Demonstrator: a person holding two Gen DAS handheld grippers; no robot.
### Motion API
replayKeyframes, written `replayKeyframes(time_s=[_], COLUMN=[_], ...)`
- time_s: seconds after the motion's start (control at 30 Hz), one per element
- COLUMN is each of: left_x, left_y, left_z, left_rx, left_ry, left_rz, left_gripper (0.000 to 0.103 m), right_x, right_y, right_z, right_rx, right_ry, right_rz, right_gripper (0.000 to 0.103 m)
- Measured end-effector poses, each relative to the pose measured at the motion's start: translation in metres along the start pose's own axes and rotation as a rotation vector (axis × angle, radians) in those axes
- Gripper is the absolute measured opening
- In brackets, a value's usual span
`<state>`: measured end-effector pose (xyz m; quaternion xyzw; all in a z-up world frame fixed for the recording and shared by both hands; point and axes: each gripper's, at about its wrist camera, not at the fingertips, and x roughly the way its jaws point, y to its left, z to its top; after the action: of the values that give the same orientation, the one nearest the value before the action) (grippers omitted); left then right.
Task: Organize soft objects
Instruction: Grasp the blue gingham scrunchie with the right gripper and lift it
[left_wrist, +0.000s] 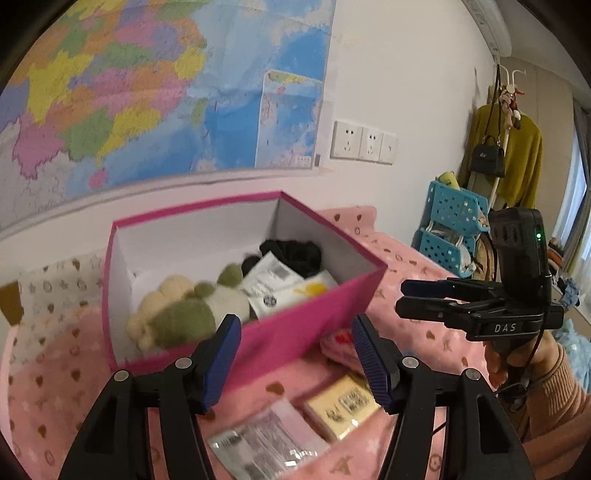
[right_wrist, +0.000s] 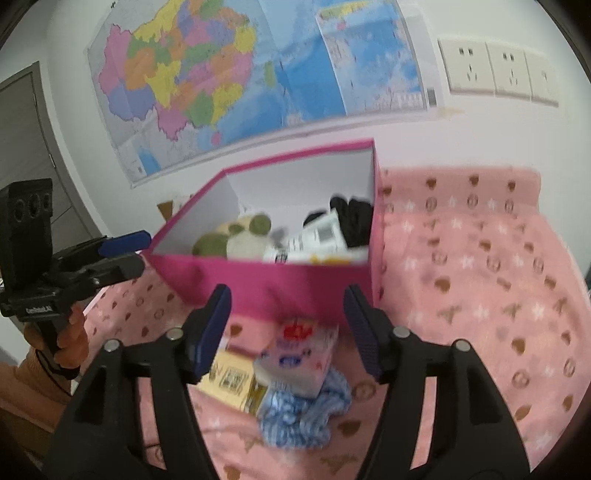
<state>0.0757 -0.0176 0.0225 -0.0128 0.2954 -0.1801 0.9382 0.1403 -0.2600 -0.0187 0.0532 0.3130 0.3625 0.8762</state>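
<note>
Both grippers, left (left_wrist: 295, 354) and right (right_wrist: 286, 325), are held open and empty near the magenta box (left_wrist: 314, 317), in which plush toys (left_wrist: 184, 310) are seen

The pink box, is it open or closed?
Open. The pink box has no lid on, so the plush toy and packets inside show.

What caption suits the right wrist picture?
Open right gripper hovers over packets and blue cloth beside pink box.
</note>
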Motion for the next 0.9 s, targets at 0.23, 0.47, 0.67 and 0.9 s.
replayKeyframes(time_s=[0.23, 0.47, 0.67, 0.9], left_x=[0.005, 0.013, 0.017, 0.028], left_y=[0.005, 0.008, -0.002, -0.021], left_z=[-0.03, -0.063, -0.075, -0.074], left_rx=[-0.049, -0.111, -0.113, -0.072], left_ry=[0.07, 0.158, 0.188, 0.209], left_rz=[-0.005, -0.02, -0.054, -0.104], left_gripper=[0.064, 0.064, 0.064, 0.064], right_x=[0.004, 0.006, 0.006, 0.015], right_y=[-0.003, 0.006, 0.0, -0.019], right_z=[-0.029, -0.047, -0.063, -0.071], right_rx=[0.038, 0.021, 0.045, 0.098], right_ry=[0.074, 0.118, 0.142, 0.173], right_rz=[0.014, 0.018, -0.031, -0.082], right_gripper=[0.065, 0.065, 0.065, 0.065])
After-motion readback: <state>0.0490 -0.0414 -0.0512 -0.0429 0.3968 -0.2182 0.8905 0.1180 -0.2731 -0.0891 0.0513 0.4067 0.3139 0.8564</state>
